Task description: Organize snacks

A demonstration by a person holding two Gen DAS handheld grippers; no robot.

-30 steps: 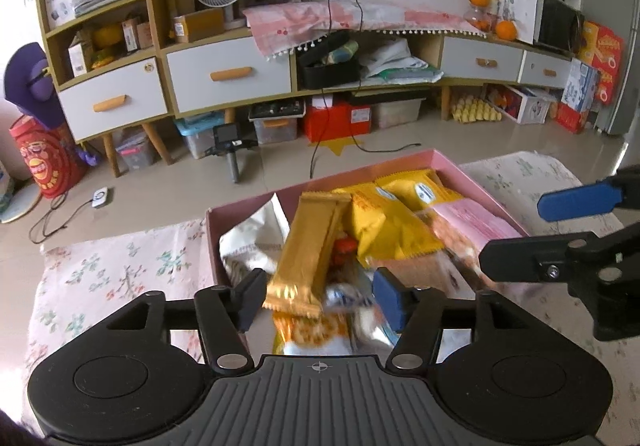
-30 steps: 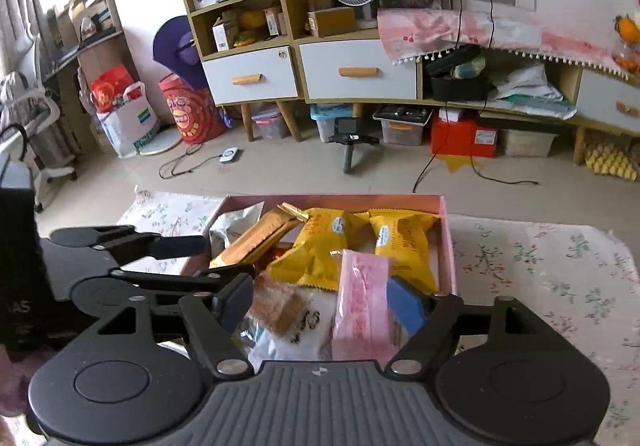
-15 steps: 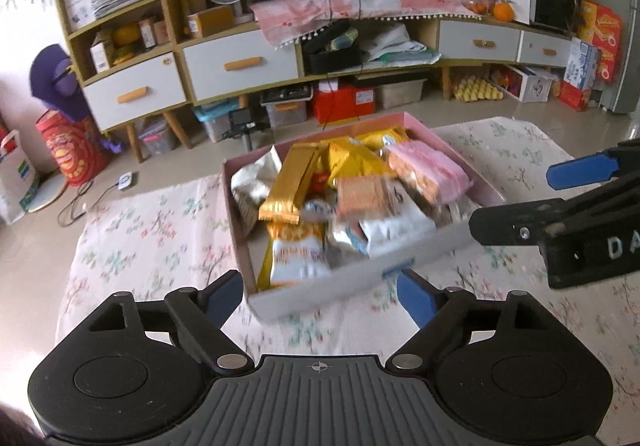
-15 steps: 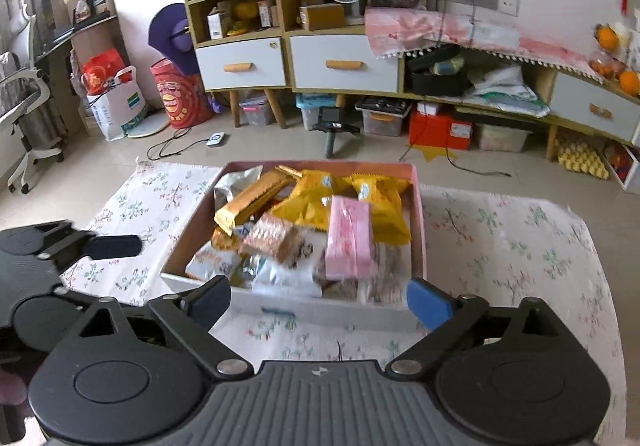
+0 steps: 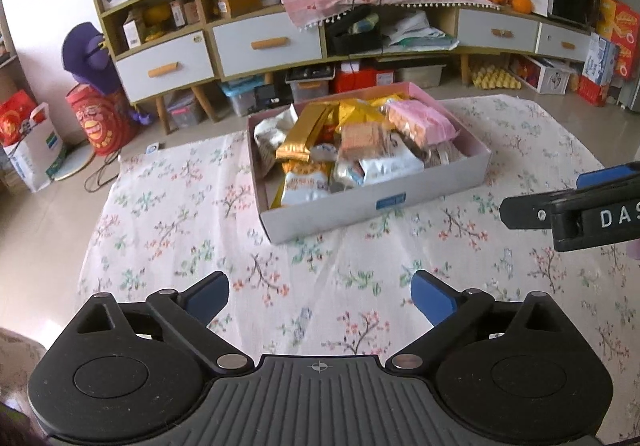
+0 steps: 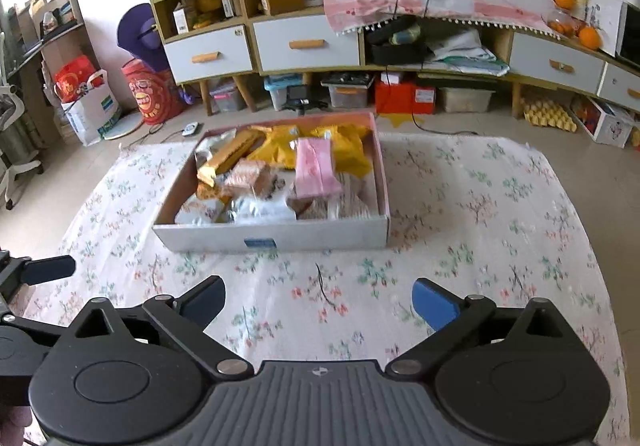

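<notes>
The left gripper (image 5: 320,296) and right gripper (image 6: 320,298) hang near the full snack box (image 6: 276,236), jaws opening wide, nothing between them.

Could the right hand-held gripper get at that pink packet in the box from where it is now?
Probably yes. The right hand-held gripper is empty, its jaws opening, and only bare tablecloth lies between it and the box. The pink packet sits on top, uncovered.

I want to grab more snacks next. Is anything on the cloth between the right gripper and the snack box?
Nothing visible: only bare floral cloth lies between the right gripper, its jaws opening and empty, and the snack box.
</notes>
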